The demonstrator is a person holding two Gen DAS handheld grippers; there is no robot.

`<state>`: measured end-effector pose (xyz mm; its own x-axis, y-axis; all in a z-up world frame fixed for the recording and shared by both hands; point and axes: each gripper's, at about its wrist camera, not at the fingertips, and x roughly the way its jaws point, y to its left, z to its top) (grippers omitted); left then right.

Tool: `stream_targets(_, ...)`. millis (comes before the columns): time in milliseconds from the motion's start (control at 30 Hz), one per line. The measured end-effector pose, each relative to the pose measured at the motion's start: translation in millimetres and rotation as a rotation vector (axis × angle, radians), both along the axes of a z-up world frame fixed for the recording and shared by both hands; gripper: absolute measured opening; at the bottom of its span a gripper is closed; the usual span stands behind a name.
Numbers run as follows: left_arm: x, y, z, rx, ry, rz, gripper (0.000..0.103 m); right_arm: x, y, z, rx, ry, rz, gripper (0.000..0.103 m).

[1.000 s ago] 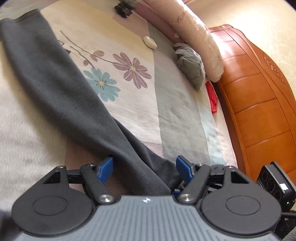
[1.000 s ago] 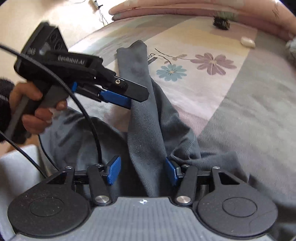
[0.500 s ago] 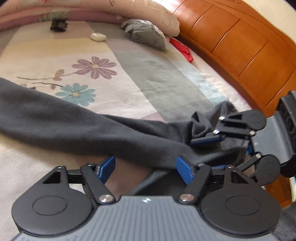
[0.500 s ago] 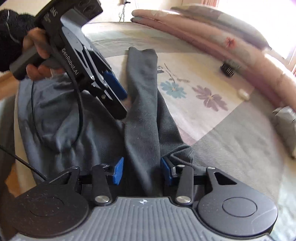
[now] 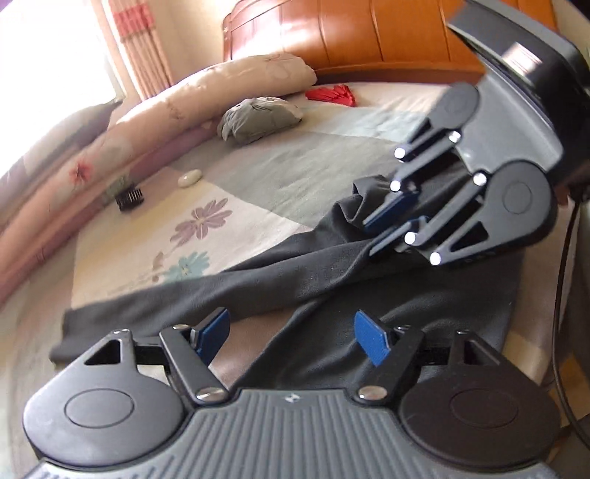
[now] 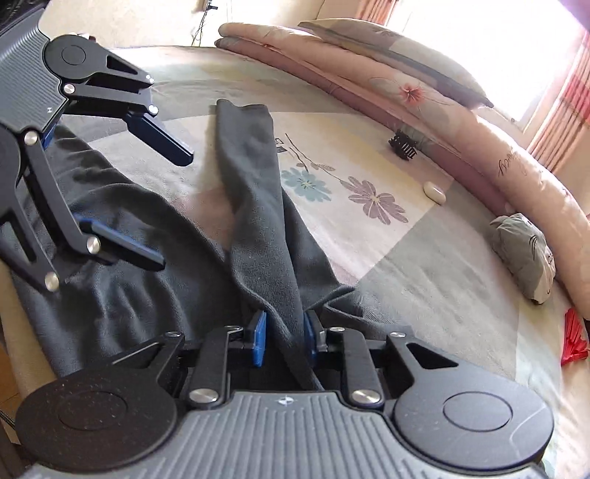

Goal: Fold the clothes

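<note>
A dark grey long-sleeved garment [image 5: 295,272] lies spread on the flowered bed cover [image 5: 206,228]. One sleeve [image 6: 250,165] runs away from me toward the far side of the bed. My right gripper [image 6: 285,341] is shut on a bunched fold at the near end of that sleeve. In the left wrist view the right gripper [image 5: 387,224] pinches the fabric at the right. My left gripper [image 5: 291,337] hovers open just above the garment's body with nothing between its pads. In the right wrist view the left gripper [image 6: 173,210] hangs over the garment's left part.
A bundled grey cloth [image 5: 258,118] and a red item [image 5: 332,94] lie near the wooden headboard [image 5: 368,33]. A black comb-like clip [image 6: 403,143] and a small white object [image 6: 435,191] sit by the rolled quilt [image 6: 497,147]. The bed edge is at the left [image 6: 25,368].
My right gripper's jaws have closed onto the sleeve fold. My left gripper has swung round toward the headboard side and stays open, clear of the sleeve.
</note>
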<state>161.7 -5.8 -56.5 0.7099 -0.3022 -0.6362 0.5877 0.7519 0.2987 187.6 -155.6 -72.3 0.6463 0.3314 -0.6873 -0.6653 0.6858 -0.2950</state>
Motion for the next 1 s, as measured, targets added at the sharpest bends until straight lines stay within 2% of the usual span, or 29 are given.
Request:
stream_targets(133,-0.7,-13.0,-5.9,0.063,-0.067,-0.029,0.076,-6.2,5.4,-8.2,-0.029,-0.042,0.030,0.022)
stream_targets(167,-0.9,-16.3,-7.3,0.079,-0.084,-0.036,0.076,-8.1,5.8,-9.2,-0.030,-0.051,0.035,0.009)
stream_targets(200,-1.1,-19.5,-8.8,0.095,-0.101,-0.044,0.075,-10.0,5.9,-9.8,-0.030,-0.060,0.039,0.004)
stream_targets(333,-1.8,-32.5,-14.7,0.158,-0.168,-0.073,0.076,-16.7,-4.1,9.6,0.072,-0.084,0.033,0.003)
stream_targets(433,-2.4,-42.3,-19.1,0.205,-0.218,-0.095,0.076,-20.8,-10.7,25.3,0.137,-0.066,0.056,0.003)
stream_targets(500,-2.7,-48.8,-22.0,0.237,-0.252,-0.109,0.076,-26.8,-12.5,30.3,0.146,-0.056,0.076,0.003)
stream_targets(733,-3.1,-41.3,-27.0,0.347,-0.286,-0.125,0.075,-47.7,-16.4,33.9,0.154,0.005,0.132,0.003)
stream_targets(1000,-13.7,-33.5,-38.5,0.462,-0.346,-0.137,0.075,-65.3,-18.7,16.4,0.170,0.103,0.156,0.001)
